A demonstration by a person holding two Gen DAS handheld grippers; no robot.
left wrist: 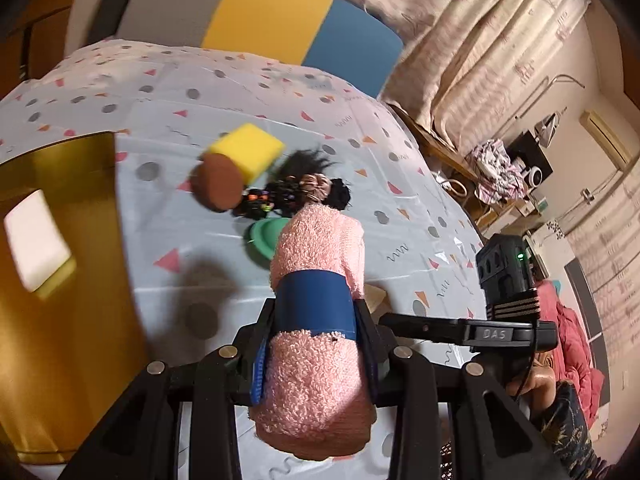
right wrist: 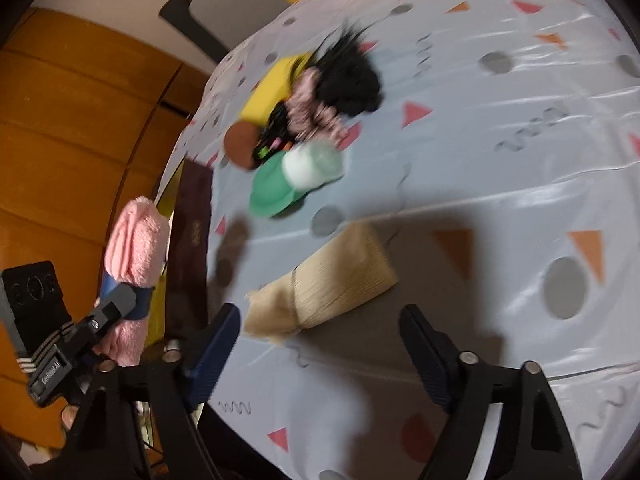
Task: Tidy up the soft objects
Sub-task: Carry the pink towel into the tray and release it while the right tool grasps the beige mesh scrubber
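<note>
Pink towel [left wrist: 316, 312], rolled, blue band round middle: clamped in jaws of left gripper [left wrist: 316, 340], lifted clear of tabletop [left wrist: 168, 92]. 
Right gripper [right wrist: 320, 344]: jaws spread wide, nothing gripped; beige cloth [right wrist: 332, 284] lain just ahead, between jaw tips, untouched. 
Green lid [right wrist: 272, 192]: beyond beige cloth, on tabletop. 
Brown disc [left wrist: 218, 184], yellow sponge [left wrist: 248, 150], black hair items [left wrist: 304, 188]: clustered just beyond lid. 
Yellow box [left wrist: 60, 280]: left of towel, white-and-yellow sponge [left wrist: 36, 240] contained.
</note>
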